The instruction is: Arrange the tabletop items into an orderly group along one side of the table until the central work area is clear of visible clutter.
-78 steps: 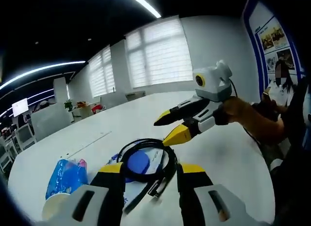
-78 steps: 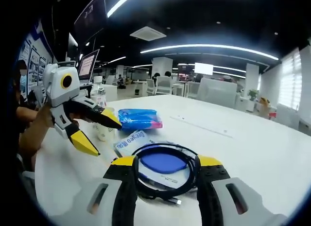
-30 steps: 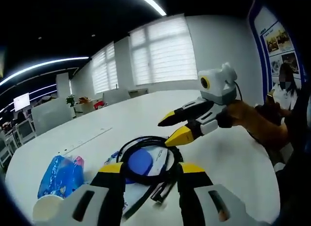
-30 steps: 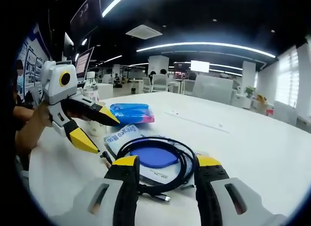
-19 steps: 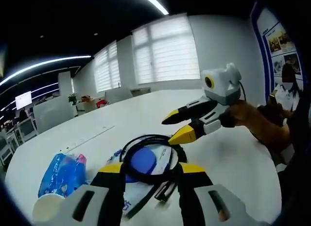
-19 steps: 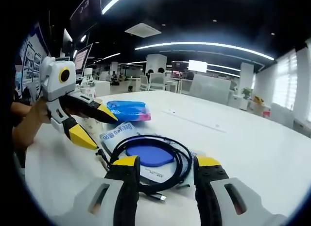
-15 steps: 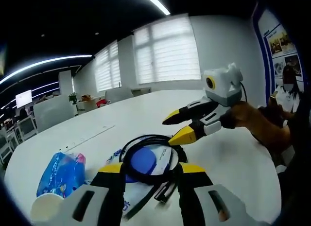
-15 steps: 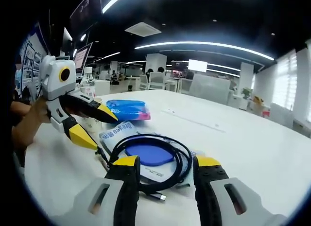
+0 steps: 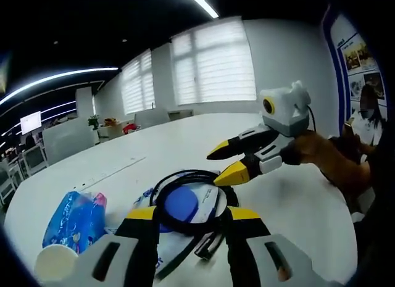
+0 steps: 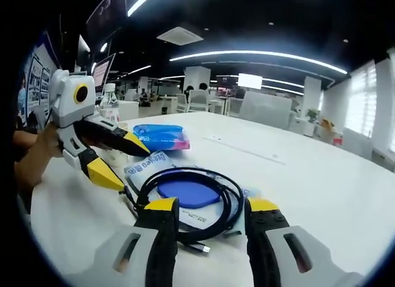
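We see a black cable [image 9: 188, 203], looped into a loose coil, lying on the white table [image 9: 185, 145] on top of a flat clear packet [image 10: 185, 203] with a blue round disc [image 10: 188, 193] and blue print. The cable's plug ends trail off the coil toward us. Beside the packet lie a blue wipes pack [image 9: 71, 216] with a pink edge and a pale paper cup [image 9: 52, 262]; in the right gripper view a water bottle [image 10: 110, 105] stands behind them.

Our left gripper [image 9: 188, 216] hangs just short of the coil, jaws apart and holding nothing. Our right gripper [image 10: 203, 207] sits likewise, its jaws spread wide and empty. In each view the other gripper hovers over the table near the packet, its yellow-tipped jaws parted.
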Demonstrator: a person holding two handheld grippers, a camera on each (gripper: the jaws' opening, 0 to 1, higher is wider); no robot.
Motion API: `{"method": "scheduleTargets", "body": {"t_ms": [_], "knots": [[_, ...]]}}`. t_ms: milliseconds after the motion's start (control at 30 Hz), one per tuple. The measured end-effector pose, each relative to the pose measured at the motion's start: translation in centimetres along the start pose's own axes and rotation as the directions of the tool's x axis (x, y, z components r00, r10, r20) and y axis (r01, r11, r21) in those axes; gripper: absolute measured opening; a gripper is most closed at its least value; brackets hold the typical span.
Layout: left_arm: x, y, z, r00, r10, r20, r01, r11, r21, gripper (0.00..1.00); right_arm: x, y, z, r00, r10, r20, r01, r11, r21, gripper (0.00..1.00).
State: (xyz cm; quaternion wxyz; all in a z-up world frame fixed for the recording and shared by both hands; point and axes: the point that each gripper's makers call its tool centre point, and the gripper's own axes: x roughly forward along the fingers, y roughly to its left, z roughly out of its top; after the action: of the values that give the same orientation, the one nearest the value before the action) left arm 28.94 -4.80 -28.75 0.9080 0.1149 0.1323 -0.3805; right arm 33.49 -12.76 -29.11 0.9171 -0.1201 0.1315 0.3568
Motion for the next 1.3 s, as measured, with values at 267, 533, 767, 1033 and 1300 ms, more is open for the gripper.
{"method": "scheduleTargets", "body": {"t_ms": [267, 533, 767, 1033, 1300], "knots": [[0.0, 0.5, -0.1, 1.000, 0.002, -0.007, -0.002, 1.000, 0.000, 0.41, 0.2, 0.0, -0.4, 1.000, 0.000, -0.013, 0.000, 1.000, -0.002, 0.37], [0.3, 0.6, -0.4, 1.000, -0.001, -0.015, 0.001, 1.000, -0.007, 0.41, 0.6, -0.2, -0.6, 1.000, 0.001, -0.017, -0.001, 1.000, 0.014, 0.36], [0.4, 0.6, -0.5, 1.000, -0.004, -0.016, 0.004, 1.000, -0.021, 0.41, 0.8, -0.3, -0.9, 1.000, -0.002, -0.025, 0.002, 1.000, 0.015, 0.36], [0.6, 0.8, -0.5, 1.000, -0.006, -0.019, 0.005, 0.999, -0.032, 0.41, 1.0, -0.5, -1.0, 0.999, -0.006, -0.031, 0.006, 1.000, 0.008, 0.36], [0.7, 1.0, -1.0, 0.999, 0.002, -0.040, -0.004, 0.999, -0.038, 0.41, 1.1, -0.6, -1.3, 0.999, -0.014, -0.043, 0.014, 1.000, -0.006, 0.36]]}}
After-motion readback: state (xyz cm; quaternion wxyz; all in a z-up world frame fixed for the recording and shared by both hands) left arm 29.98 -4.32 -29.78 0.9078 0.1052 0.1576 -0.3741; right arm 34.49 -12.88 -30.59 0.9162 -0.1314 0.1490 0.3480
